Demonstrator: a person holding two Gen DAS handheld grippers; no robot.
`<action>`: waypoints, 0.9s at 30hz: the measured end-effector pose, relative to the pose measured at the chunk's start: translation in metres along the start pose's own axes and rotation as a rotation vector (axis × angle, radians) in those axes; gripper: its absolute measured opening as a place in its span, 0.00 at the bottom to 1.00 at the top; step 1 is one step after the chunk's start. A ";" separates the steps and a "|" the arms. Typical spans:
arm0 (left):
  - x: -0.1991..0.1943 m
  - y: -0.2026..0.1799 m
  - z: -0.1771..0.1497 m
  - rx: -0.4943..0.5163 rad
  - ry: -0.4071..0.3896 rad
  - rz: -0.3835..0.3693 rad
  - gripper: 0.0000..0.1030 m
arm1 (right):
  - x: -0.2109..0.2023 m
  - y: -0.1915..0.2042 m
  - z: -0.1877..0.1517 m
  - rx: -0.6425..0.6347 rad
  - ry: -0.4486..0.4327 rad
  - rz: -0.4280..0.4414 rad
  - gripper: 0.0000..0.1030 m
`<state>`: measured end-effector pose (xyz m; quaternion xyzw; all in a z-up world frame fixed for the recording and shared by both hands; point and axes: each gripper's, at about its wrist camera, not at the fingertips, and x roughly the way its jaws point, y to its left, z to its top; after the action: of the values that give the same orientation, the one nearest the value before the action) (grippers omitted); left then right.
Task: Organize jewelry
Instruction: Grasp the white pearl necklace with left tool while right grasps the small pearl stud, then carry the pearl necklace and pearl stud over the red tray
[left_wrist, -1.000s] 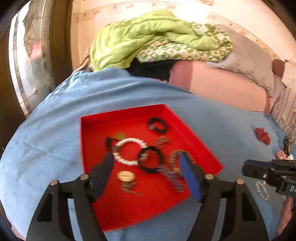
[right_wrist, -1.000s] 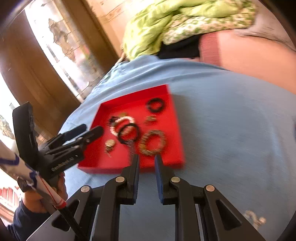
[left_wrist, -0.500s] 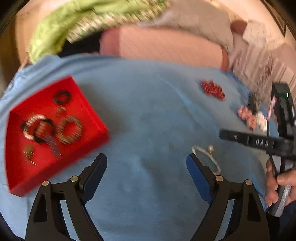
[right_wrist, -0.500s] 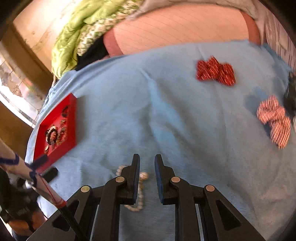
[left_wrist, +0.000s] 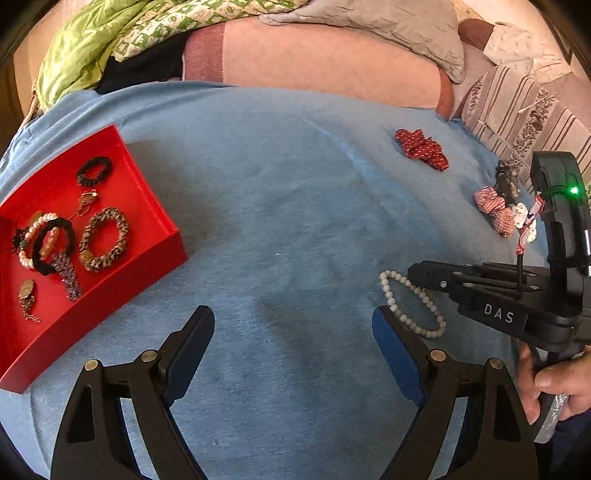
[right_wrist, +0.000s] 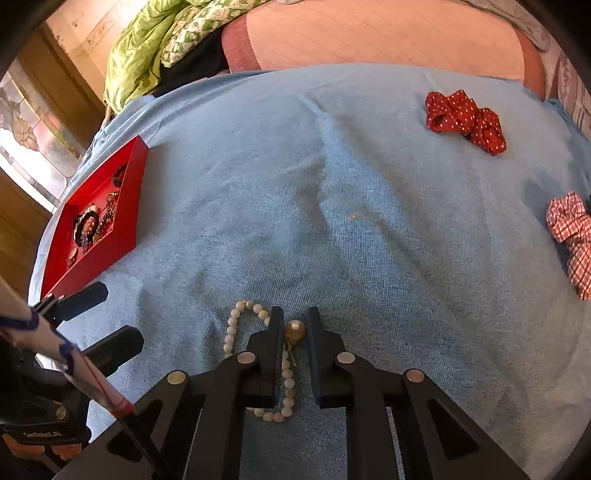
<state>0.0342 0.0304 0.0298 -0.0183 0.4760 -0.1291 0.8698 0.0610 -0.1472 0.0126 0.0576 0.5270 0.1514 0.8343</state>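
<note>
A white pearl bracelet (right_wrist: 232, 332) with a gold bead (right_wrist: 294, 329) lies on the blue bedsheet. My right gripper (right_wrist: 293, 325) is down over it, jaws a narrow gap apart with the gold bead between them. In the left wrist view the bracelet (left_wrist: 410, 306) lies under the right gripper (left_wrist: 413, 275). My left gripper (left_wrist: 293, 328) is wide open and empty above the sheet. A red tray (left_wrist: 155, 218) at the left holds several bracelets and hair ties; it also shows in the right wrist view (right_wrist: 127, 206).
A red polka-dot scrunchie (right_wrist: 463, 118) and a red checked scrunchie (right_wrist: 570, 229) lie on the right of the sheet. More small items (left_wrist: 508, 182) sit near the right edge. Pillows and a green quilt (left_wrist: 110, 37) are piled behind.
Both grippers swung right, away from the red tray. My right gripper came down over the pearl bracelet, its jaws still narrowly apart. The left gripper stayed open.
</note>
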 end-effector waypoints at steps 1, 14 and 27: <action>0.000 -0.002 0.000 -0.002 0.000 -0.019 0.82 | -0.001 -0.002 0.000 0.014 -0.003 0.012 0.12; 0.041 -0.054 0.008 -0.006 0.084 -0.032 0.40 | -0.050 -0.043 0.008 0.135 -0.164 0.092 0.13; 0.034 -0.063 0.010 0.165 0.007 0.107 0.05 | -0.059 -0.037 0.008 0.115 -0.193 0.116 0.13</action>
<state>0.0471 -0.0400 0.0173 0.0794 0.4668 -0.1213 0.8724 0.0521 -0.1996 0.0575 0.1500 0.4481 0.1626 0.8662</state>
